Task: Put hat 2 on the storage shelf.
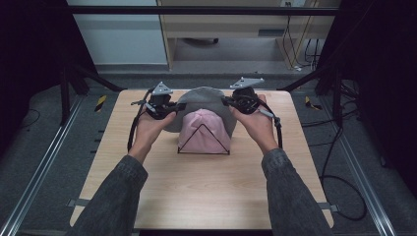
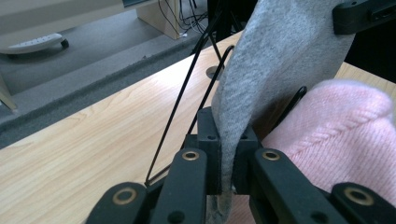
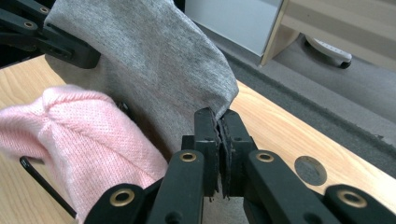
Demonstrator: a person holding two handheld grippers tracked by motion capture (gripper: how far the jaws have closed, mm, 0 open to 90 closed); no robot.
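Pale wood forms the 1 table [image 1: 201, 191] at which a person sits, 2 forearms in dark grey sleeves [image 1: 115, 196] reaching in from the near edge. On its far half stands 1 black wire rack [image 1: 203, 142], a triangular frame, with 2 knitted hats about it.

1 grey hat [image 1: 209, 101], the larger, is held up over the back of the rack, stretched between the 2 grippers at either side of its rim. Nothing can be seen inside its opening from the high view; the left gripper view shows the grey cloth [image 2: 285, 60] hanging just beside the rack's wires [image 2: 180, 112].

1 pink hat [image 1: 204, 130], the smaller, sits draped over the rack in front of and below the grey one, the wire triangle outlined against its front. In the right gripper view the pink knit [image 3: 88, 140] lies just beside the grey cloth [image 3: 154, 60], and whether they touch cannot be told.

Left gripper [image 1: 164, 107]: its jaws are clamped together on the grey hat's left edge, the cloth pinched between the pads in its own view [image 2: 227, 154].

Right gripper [image 1: 242, 102]: its jaws are likewise pressed tight on the hat's right edge, a thin fold of grey caught between them [image 3: 219, 140].

Each gripper carries 1 grey 3-cornered plate [image 1: 247, 82] on top.
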